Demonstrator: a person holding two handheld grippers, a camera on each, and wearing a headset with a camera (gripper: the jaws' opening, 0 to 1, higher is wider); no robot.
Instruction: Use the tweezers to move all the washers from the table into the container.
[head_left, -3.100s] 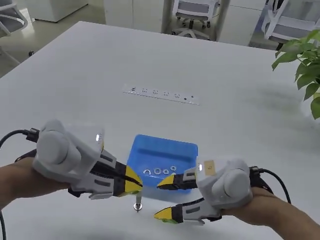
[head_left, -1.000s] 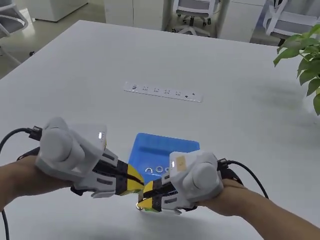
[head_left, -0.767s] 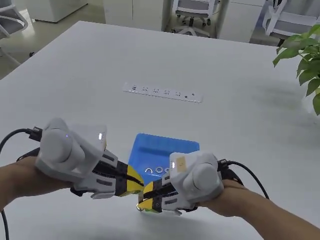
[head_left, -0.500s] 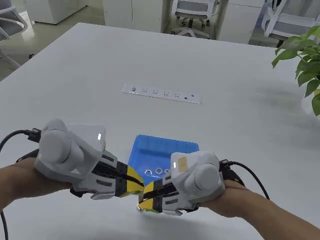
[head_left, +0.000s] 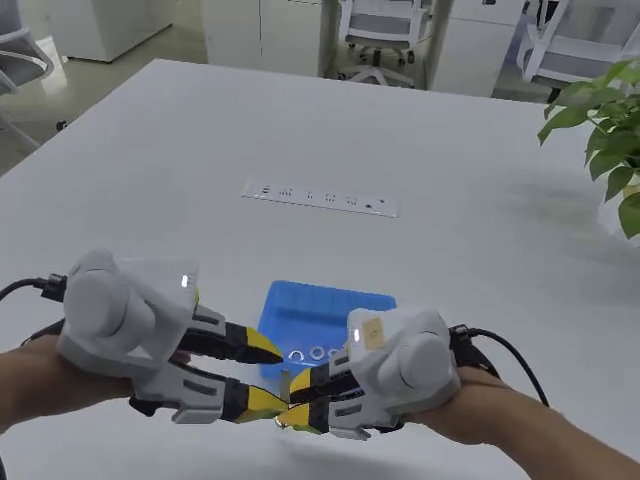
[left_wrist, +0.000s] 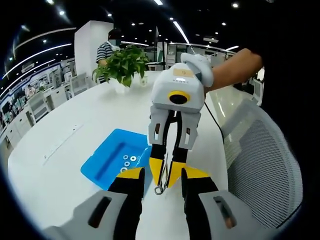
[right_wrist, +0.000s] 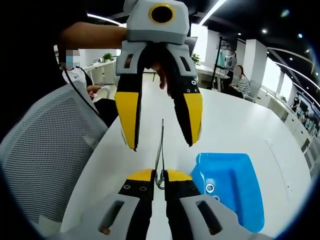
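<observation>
White tabletop (head_left: 450, 230) in an open office, swivel chairs (head_left: 385, 30) along the top of the head view, leafy green plant (head_left: 600, 130) at the upper right edge, flat white power strip (head_left: 320, 197) across the middle. Shallow blue plastic container (head_left: 330, 308) at lower centre, small silver metal washers (head_left: 318, 353) in a short row inside it, near its lower rim.

Right hand-held gripper (right_wrist: 160, 175) pinched shut on thin steel tweezers (right_wrist: 161, 145), low in the right gripper view. Left hand-held gripper (left_wrist: 162, 173) spread wide, holding nothing, yellow tips either side of the tweezers' far end, apparently not touching. Both crowded together just below the container in the head view.

Likely risks: tweezers twisting or slipping out of the narrow pinch if knocked by the open jaws; dropped tweezers landing in the container and scattering washers; dark cable (head_left: 500, 345) behind the right hand snagging. Container rim close beside the jaws. Grey mesh chair back (right_wrist: 45, 165) at the left of the right gripper view, well apart from the work. Any washer on bare tabletop beneath the two devices: cannot tell.
</observation>
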